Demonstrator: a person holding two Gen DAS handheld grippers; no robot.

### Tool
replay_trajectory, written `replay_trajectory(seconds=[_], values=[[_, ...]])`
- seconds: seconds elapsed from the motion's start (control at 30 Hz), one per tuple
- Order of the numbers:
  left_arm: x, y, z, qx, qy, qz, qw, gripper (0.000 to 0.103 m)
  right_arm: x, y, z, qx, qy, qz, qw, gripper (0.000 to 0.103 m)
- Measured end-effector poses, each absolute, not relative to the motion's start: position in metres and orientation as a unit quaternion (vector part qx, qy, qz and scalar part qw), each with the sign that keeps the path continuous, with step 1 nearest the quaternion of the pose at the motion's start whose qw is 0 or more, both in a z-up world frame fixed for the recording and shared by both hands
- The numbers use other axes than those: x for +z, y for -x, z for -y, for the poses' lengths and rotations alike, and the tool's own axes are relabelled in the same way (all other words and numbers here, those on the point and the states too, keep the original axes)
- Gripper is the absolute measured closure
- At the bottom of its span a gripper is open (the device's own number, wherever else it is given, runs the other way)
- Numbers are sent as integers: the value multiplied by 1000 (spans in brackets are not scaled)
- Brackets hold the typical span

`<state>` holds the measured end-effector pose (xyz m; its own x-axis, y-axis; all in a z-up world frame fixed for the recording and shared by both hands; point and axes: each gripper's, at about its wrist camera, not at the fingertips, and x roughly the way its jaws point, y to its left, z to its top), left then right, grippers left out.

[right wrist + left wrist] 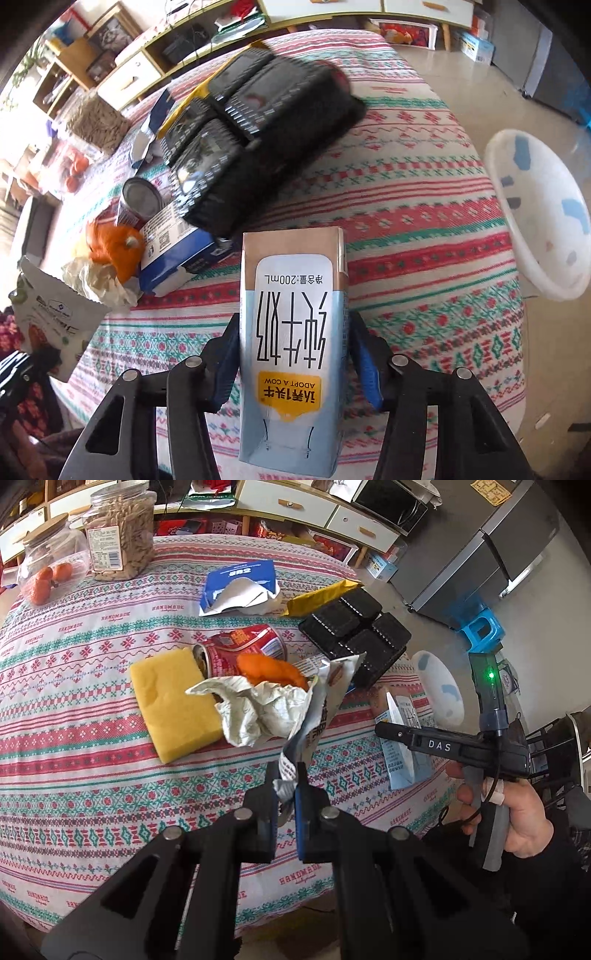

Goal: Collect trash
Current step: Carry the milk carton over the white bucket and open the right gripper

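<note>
My left gripper (287, 775) is shut on a silver snack wrapper (317, 709) and holds it above the patterned tablecloth (92, 709). My right gripper (291, 332) is shut on a pale blue 200 mL milk carton (291, 332), held above the table; the carton also shows in the left wrist view (400, 738). On the table lie a crumpled paper (258, 709), orange peel (271, 670), a red can (243, 648) on its side, a yellow sponge (173, 701) and a black plastic tray (354, 635). A white basin (539, 214) stands beyond the table's right edge.
A blue tissue pack (240, 587), a jar of seeds (118, 531) and a jar with oranges (48, 565) stand at the far side. A blue box (177, 254) lies under the black tray. A blue stool (480, 627), fridge and cabinets are behind.
</note>
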<state>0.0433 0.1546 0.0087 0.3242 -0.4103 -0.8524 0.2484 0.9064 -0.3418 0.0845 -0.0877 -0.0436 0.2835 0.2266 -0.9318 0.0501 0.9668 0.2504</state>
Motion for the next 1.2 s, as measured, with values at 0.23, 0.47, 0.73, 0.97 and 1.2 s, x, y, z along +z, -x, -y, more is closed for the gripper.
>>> replay_trajectory(seconds=[0.23,0.47,0.73,0.97,1.2], values=[[18,-43,-113,-224,61,-539,810,95,-25,-73,129,53,-132,-572,808,48],[18,-54,-69,-245,47,-539,805,95,-5,-66,169,32,-156,-551,819,48],[18,-71,-10,-276,34,-535,797,95,2,-61,237,-8,-179,-536,825,48],[12,-82,55,-305,-6,-533,789,95,-4,-60,290,-34,-187,-537,822,48],[-5,-110,115,-321,-26,-548,772,95,-10,-57,347,-68,-216,-535,814,48]])
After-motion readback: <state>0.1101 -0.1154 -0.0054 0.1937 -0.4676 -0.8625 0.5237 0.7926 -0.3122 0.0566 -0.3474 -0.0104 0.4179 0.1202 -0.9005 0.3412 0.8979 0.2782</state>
